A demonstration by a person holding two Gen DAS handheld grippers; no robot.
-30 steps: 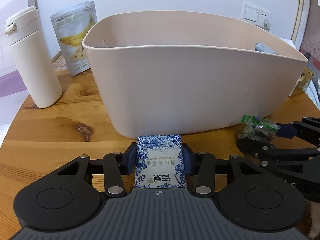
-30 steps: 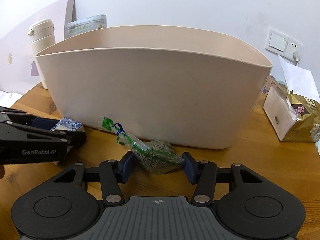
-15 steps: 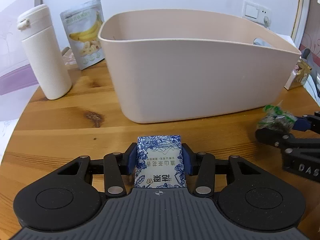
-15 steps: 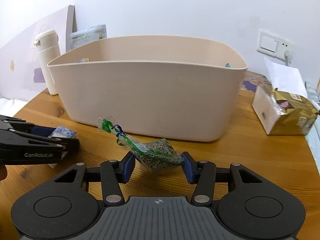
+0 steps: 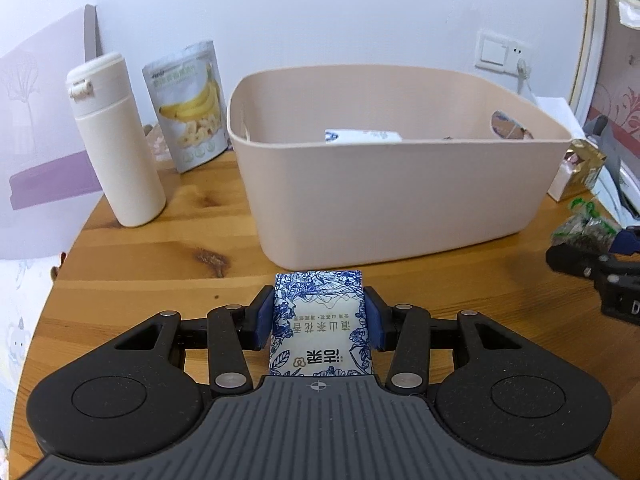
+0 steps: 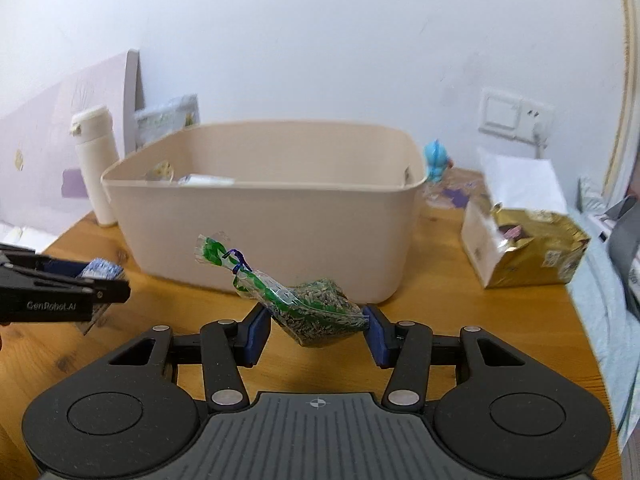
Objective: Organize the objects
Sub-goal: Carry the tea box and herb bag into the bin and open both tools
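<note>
Beige bin (image 5: 392, 200) contents mostly hidden | left jaws clamp blue-white packet (image 5: 320, 320) | right jaws clamp seed bag (image 6: 316, 312)

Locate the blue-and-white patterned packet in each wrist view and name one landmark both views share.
Left wrist view: the blue-and-white packet sits bottom centre, clamped between the pads of the left hand-held gripper.
Right wrist view: only its end shows at the left edge, in the same gripper, seen side-on.
Shared landmark: the beige tub, behind the packet in both.
</note>
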